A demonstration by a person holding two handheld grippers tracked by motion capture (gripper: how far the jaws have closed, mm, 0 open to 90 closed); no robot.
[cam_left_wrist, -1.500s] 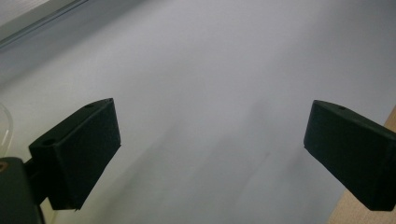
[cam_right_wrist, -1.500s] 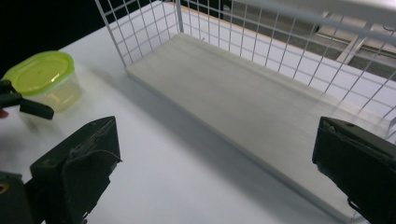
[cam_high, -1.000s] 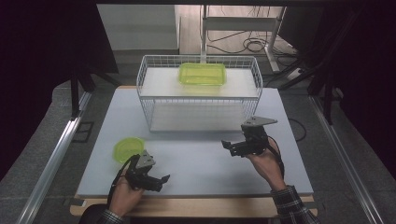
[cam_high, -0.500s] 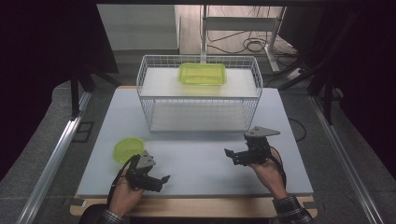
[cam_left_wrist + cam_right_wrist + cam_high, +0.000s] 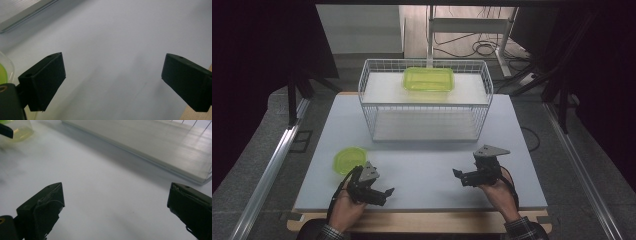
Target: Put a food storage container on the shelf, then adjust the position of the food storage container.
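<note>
A: What differs from a second ago?

B: On the left, the left gripper (image 5: 384, 192) rests low at the bench's (image 5: 427, 160) near edge as before, hand unmoved. The right gripper (image 5: 458, 174) has dropped back from near the wire basket (image 5: 424, 102) toward the near edge, and now sits low on the right.

A: How do the jaws stand?

B: Both pairs are spread wide and released, with nothing between them. The left gripper view shows bare white bench between its black jaws; the right gripper view shows the same.

A: Where are the containers?

B: A small round green container (image 5: 349, 159) sits on the bench at the left, just beside the left gripper and slightly beyond it. Nothing can be made out inside it. Further right and well back, a rectangular green container (image 5: 428, 79) lies on the upper shelf of the wire basket. The basket's lower shelf is bare.

A: Anything cut off or unclear?

B: In the left gripper view only a sliver of the round container's rim shows at the left edge. In the right gripper view it is a blurred shape at the top left corner, and the basket's base runs across the top.
</note>
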